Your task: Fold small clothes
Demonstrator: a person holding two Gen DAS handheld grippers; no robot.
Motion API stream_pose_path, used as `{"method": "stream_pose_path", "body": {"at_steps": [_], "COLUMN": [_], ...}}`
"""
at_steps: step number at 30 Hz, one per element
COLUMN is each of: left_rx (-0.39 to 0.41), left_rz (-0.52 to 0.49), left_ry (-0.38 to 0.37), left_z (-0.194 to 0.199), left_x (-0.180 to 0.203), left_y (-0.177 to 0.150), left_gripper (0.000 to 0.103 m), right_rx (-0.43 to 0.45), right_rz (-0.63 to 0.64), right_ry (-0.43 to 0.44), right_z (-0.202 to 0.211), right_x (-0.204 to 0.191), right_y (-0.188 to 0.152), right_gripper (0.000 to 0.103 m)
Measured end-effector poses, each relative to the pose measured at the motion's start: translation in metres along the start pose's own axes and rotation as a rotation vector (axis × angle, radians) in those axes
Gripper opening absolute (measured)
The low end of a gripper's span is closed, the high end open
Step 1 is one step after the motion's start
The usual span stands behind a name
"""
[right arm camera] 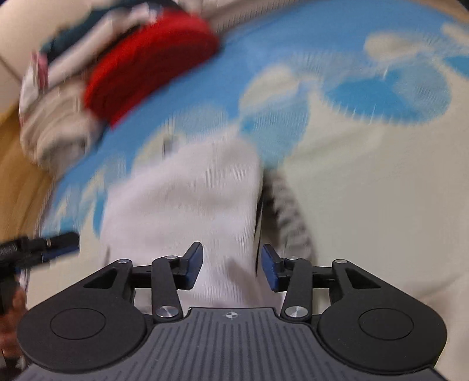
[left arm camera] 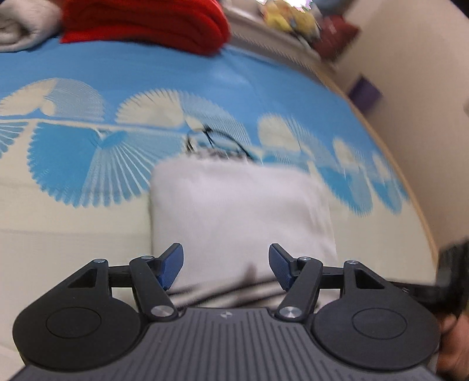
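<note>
Both the left gripper (left arm camera: 226, 266) and right gripper (right arm camera: 231, 268) were seen spread, pinching nothing; the white garment (left arm camera: 234, 211), lower centre, could be unfolded by a snagging pad.

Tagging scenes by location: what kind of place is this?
Probably a home bedroom: a blue and cream patterned bedspread as work surface, folded red knitwear stacked behind, a white folded garment in front.
</note>
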State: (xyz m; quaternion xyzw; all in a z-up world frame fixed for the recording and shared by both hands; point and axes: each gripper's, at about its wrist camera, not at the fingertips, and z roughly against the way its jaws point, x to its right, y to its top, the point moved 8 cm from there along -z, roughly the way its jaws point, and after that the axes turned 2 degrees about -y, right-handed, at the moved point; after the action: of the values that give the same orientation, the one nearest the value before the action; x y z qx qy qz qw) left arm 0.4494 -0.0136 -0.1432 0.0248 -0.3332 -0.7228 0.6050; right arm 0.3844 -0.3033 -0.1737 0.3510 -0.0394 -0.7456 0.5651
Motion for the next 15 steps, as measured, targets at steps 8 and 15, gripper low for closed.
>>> {"method": "stream_pose_path", "body": {"at_steps": [8,15], "left_rx": [-0.031,-0.211], "left_rz": [-0.056,-0.227], "left_ry": [0.001,0.114], "left_z": [0.003,-0.021], "left_x": [0.011,0.014], "left_y": [-0.015,-0.057], "left_gripper": [0.067,0.067], "right_rx": [0.085,0.012], "right_rz": [0.024,-0.053], "right_ry": [0.059,-0.068], "right_z": [0.020,0.013], "right_x": [-0.008,0.028], "right_y": [0.005,0.001], "right_gripper": [0.004,0.005]}}
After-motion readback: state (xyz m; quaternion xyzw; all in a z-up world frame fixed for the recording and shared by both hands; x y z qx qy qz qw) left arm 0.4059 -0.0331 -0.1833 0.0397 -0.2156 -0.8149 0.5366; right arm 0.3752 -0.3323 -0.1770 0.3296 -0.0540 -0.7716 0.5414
